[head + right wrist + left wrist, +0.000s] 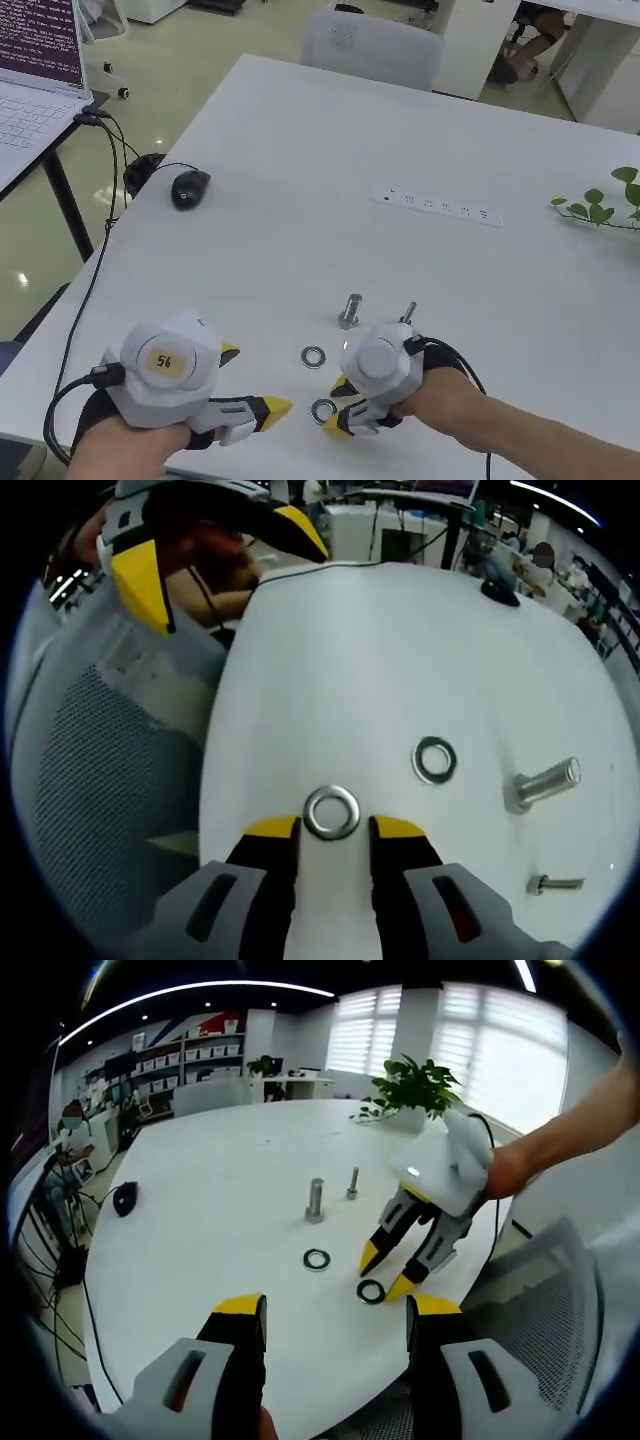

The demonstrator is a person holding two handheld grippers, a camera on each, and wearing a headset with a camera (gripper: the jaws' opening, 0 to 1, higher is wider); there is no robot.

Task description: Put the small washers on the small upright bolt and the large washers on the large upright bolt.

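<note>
The near washer [332, 791] lay flat on the desk [350, 180] right at the tips of the right tongs [335, 830]. In the right gripper view it sat in the gap between the two yellow tips, which stood narrowly open on either side of it and were not yet closed on it. A flat ring has no long axis to line up with, so the grip would likely depend on catching its rim across the width.

Seen from the head, the second washer [313, 356] lay a little farther from the person. The large bolt [350, 312] stood upright beyond it, with the small bolt [407, 313] upright just to its right. The two washers looked alike in size; which bolt they fit I could not tell for sure, though the large one seemed likelier.

The left tongs [335, 1308] were wide open and empty, well off to the left of the washers, so the right hand was plainly the nearer one.
</note>
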